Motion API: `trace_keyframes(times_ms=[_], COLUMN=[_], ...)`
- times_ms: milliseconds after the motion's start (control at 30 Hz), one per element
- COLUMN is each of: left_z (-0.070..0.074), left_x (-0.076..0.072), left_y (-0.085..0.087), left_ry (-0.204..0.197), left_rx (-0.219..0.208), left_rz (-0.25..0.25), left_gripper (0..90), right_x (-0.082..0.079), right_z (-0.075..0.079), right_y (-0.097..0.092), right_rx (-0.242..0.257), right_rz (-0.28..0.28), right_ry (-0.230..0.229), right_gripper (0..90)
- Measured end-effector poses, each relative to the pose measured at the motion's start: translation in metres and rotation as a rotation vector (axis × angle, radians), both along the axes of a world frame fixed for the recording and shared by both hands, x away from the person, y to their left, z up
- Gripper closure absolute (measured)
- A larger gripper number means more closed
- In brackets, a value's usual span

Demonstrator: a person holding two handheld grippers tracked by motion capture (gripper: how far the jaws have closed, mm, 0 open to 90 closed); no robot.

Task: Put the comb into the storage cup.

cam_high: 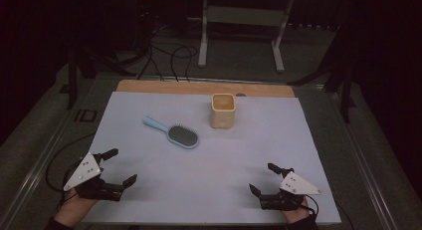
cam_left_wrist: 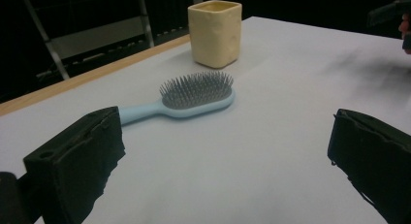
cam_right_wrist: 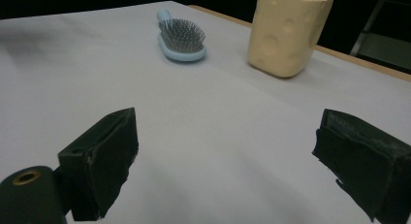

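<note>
hairbrush lies untouched, both grippers wide open

hairbrush [cam_high: 176,132] is what i see nearest my tools: pale blue, bristles up, flat on the white sheet of the counter [cam_high: 209,175], near its middle, handle pointing toward 10 o'clock. a yellow square cup [cam_high: 222,110] stands upright just beside the brush head, at about 2 o'clock from it, not touching it. my left hand-held gripper [cam_high: 121,166] sits at 7 o'clock on the counter, jaws spread wide with nothing between them. my right hand-held gripper [cam_high: 263,178] sits at 5 o'clock, jaws equally wide and empty. both are well apart from the brush. in the left gripper view the brush lies straight ahead between the jaws.
</note>
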State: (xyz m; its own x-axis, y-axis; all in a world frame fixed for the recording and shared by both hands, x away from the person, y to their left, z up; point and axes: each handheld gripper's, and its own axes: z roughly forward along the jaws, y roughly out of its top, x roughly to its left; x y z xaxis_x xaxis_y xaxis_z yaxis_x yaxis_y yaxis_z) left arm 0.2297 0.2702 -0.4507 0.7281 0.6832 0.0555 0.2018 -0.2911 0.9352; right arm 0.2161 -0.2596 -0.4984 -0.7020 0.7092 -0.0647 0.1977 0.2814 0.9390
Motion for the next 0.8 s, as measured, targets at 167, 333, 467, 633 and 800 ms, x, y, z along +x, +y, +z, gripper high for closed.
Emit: trace_keyframes(times_ms=[167,333,467,633,800], left_z=[0.012,0.020,0.025,0.032,0.036], left_x=[0.009,0.018,0.026,0.035,0.046], left_y=[0.000,0.003,0.005,0.006,0.005], left_ry=[0.020,0.017,0.011,0.019,0.049], left_rx=[0.012,0.004,0.011,0.006,0.011], left_rz=[0.005,0.016,0.025,0.011,0.002], left_gripper=[0.0,0.0,0.0,0.0,0.0], right_x=[0.000,0.000,0.000,0.000,0.000], right_z=[0.000,0.000,0.000,0.000,0.000], right_y=[0.000,0.000,0.000,0.000,0.000], right_rx=[0.005,0.007,0.010,0.010,0.012], right_rz=[0.000,0.001,0.002,0.002,0.003], right_ry=[0.002,0.002,0.003,0.005,0.005], right_gripper=[8.1,8.1,8.1,8.1,8.1])
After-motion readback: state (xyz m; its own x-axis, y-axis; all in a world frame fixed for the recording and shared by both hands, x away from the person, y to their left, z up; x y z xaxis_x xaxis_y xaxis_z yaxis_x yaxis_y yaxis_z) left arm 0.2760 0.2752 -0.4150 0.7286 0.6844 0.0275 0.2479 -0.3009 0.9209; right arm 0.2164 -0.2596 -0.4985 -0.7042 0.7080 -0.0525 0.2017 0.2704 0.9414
